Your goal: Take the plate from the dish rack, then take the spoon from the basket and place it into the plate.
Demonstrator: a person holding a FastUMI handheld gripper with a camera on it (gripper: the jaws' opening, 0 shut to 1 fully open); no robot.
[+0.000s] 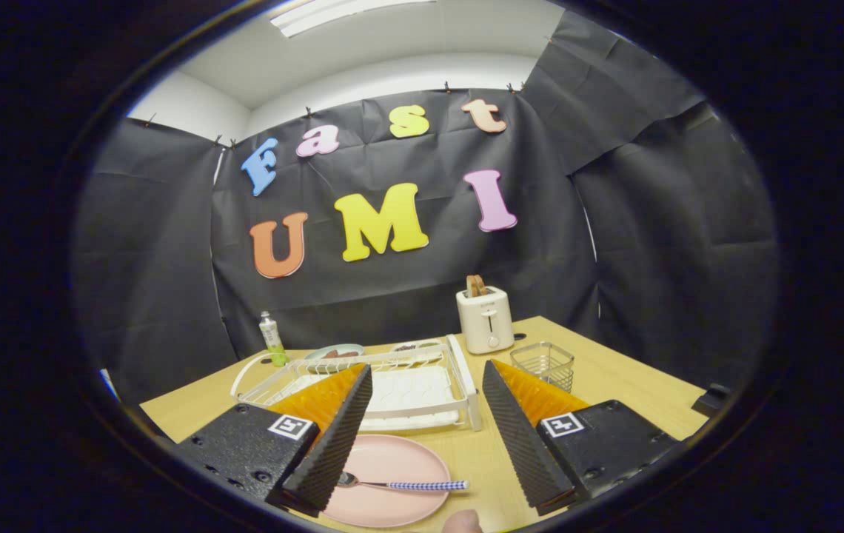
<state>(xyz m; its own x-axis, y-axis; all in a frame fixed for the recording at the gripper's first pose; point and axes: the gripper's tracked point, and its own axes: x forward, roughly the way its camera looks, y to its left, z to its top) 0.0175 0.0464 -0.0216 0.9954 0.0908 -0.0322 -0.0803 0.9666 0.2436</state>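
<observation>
From my seat I see the tool (422,437) held above the near part of the wooden bench (614,385), its two fingers spread wide apart with nothing between the pads. Down between the fingers lies the pink plate (392,503), flat on the bench, its near-left part hidden behind the left finger (333,437). The spoon (403,485) rests across the plate, bowl end close beside the left fingertip and the blue-and-white patterned handle reaching toward the right finger (522,437), ending just at the plate's rim; I cannot tell if the bowl touches the finger. Just beyond the plate stands the white dish rack (422,392), partly behind the left finger (its tray looks white and ribbed from here). To the right of the rack, past the right finger, sits a small wire basket (543,364), and behind that, near the bench's far edge, a white toaster (485,318) with a slice of bread (476,286) poking from its slot. At the far left corner beside the rack stands a small bottle (272,339) with green at its base, and a shallow dish (335,352) shows just behind the rack's back rail. A fingertip (463,522) of the person peeks in below the plate.
</observation>
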